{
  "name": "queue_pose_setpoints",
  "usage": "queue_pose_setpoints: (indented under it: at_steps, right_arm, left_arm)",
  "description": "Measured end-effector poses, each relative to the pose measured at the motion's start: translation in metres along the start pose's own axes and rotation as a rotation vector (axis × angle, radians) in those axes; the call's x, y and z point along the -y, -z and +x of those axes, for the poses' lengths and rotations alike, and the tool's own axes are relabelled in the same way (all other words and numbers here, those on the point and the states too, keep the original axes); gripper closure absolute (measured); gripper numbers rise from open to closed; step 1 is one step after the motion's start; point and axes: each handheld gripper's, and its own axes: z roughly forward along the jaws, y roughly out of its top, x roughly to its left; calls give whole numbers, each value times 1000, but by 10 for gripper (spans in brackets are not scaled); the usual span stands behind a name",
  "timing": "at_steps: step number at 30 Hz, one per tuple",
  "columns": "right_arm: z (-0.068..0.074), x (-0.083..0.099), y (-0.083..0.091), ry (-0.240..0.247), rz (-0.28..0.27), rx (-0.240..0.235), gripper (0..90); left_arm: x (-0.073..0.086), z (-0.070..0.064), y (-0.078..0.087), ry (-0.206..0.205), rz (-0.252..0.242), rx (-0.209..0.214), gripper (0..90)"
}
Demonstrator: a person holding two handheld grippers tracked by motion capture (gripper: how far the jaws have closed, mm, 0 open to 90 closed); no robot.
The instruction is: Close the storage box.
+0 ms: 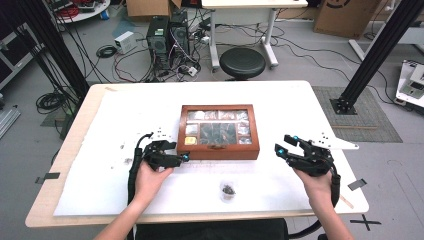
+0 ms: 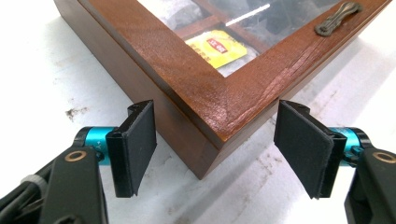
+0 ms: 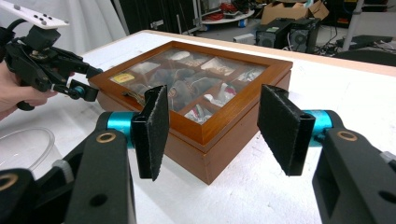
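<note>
Box: the wooden box [image 1: 218,131] is sitting shut on the bench [image 1: 300,100], between the two grippers.
Left gripper: the left gripper [image 2: 215,149] is holding its fingers [image 2: 135,147] apart, one on each side of the box's near corner, not touching it.
Right gripper: the right gripper [image 3: 212,135] is waiting a little way off the box's other corner, fingers [image 3: 154,130] wide apart.
How it is handling: the box is looking hard, stiff and quite heavy. The wood is shiny, so it may be slippery. The glass lid [image 3: 187,74] may break.
Where to hold: pinching the wooden sides or the lid's rim looks best, not the glass. The metal clasp [image 2: 337,17] is sitting beyond the left fingers.
Inside: a yellow packet [image 2: 217,46] is lying under the glass.
Nearby: a clear cup [image 1: 228,190] is standing on the bench between the hands, apart from the box. It could be getting knocked.
</note>
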Motion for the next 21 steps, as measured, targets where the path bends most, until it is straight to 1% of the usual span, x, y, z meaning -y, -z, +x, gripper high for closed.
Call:
queue_pose_setpoints:
  at_steps: [3,5,6,9,10,11,12,13,14,17,18,19,20,21]
  right_arm:
    - [0,0,0,7,-1,3,446]
    - [-2,1,1,7,-1,10,440]
    - [-2,1,2,8,-1,15,440]
    - [-4,1,3,3,-1,24,437]
    - [-4,1,3,3,-1,24,437]
    - [-5,1,3,4,-1,27,436]
    - [-6,1,3,2,-1,33,434]
    - [-6,1,3,2,-1,33,434]
    - [-7,2,3,-1,1,36,430]
    - [-8,1,2,4,0,42,421]
    - [-8,1,2,4,0,42,421]
    - [-8,1,2,5,-4,40,406]
    - [-8,1,3,8,-8,39,398]
    - [-8,1,3,8,-8,39,398]
  left_arm:
    - [1,-1,4,-1,3,5,296]
    - [2,0,10,-4,-6,4,296]
    - [2,0,17,-10,-32,4,295]
    - [-2,0,30,-26,-87,-9,293]
    - [-2,0,30,-26,-87,-9,293]
    - [-4,0,35,-32,-109,-16,293]
    - [-7,1,43,-50,-133,-27,292]
    - [-7,1,43,-50,-133,-27,291]
    - [-8,1,46,-55,-145,-34,291]
    - [-9,3,57,-53,-190,-33,291]
    - [-9,4,60,-59,-205,-31,291]
    - [-9,5,66,-69,-237,-35,291]
    - [-10,5,69,-81,-251,-39,290]
    - [-10,5,69,-81,-251,-39,290]
